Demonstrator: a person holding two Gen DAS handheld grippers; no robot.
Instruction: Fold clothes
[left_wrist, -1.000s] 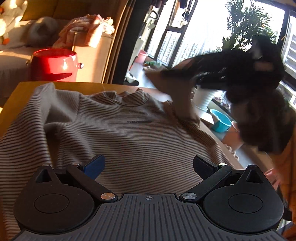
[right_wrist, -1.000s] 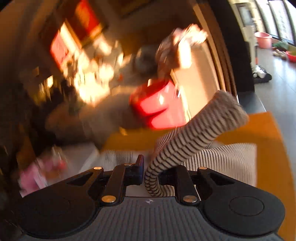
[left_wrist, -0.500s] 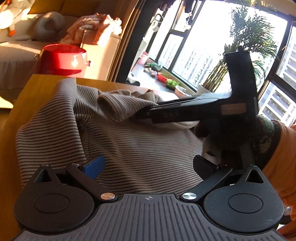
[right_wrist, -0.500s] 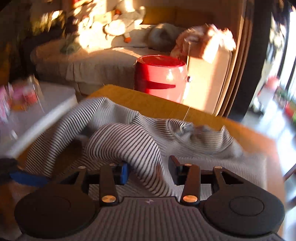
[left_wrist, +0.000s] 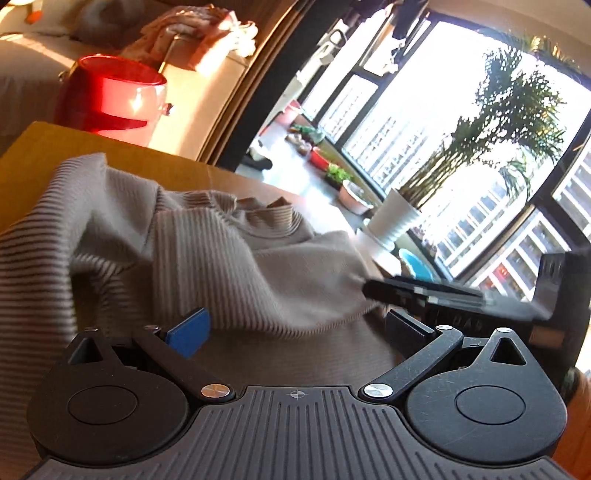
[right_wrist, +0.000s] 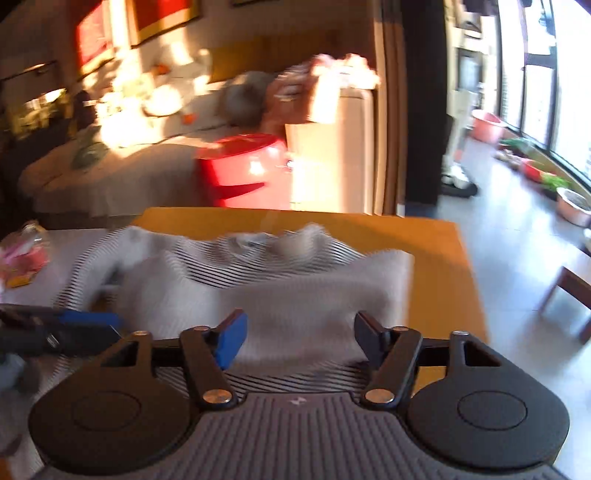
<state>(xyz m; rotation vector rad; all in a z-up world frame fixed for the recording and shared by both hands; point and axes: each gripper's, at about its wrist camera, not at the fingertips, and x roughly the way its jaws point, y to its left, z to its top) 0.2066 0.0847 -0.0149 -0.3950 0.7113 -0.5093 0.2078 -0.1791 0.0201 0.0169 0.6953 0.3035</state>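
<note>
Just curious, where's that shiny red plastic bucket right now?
The shiny red plastic bucket stands on the floor beyond the wooden table's far edge, beside a cream cabinet.

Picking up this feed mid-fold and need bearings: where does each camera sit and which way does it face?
Left wrist: on the left claw, open, facing the striped sweater and windows; right claw enters at right.
Right wrist: on the right claw, open, facing sweater, bed, red tub; left claw at left edge.
Shared: sweater, wooden table, tub.
</note>
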